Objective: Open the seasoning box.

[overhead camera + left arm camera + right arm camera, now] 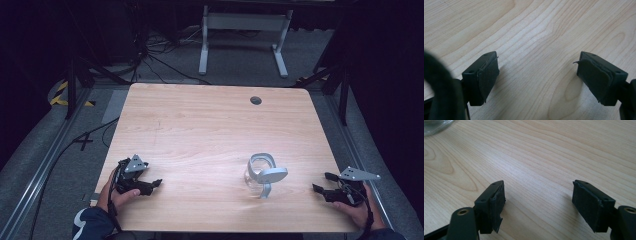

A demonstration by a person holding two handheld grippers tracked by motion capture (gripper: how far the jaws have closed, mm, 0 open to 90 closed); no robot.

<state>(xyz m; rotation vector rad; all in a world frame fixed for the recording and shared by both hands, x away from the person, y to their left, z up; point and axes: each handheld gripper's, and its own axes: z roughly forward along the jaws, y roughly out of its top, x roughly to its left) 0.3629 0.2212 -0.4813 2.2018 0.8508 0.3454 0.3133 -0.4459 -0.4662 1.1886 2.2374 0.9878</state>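
A clear glass jar (pixel 256 176) with a grey-white looped lid piece (pixel 270 173) stands on the wooden table (pixel 200 130), right of centre near the front. My left gripper (pixel 151 185) rests at the front left, held in a hand, jaws pointing right and spread open over bare wood (pixel 537 60). My right gripper (pixel 321 182) lies at the front right, jaws pointing left toward the jar, open with nothing between them (pixel 538 186). The jar's glass edge (pixel 434 125) shows at the top left of the right gripper view.
A round grommet hole (pixel 256 100) sits near the table's far edge. Beyond the table stand a white desk frame (pixel 245 30) and loose cables (pixel 150 55) on the grey floor. Yellow-black tape (pixel 62 92) marks the floor at far left.
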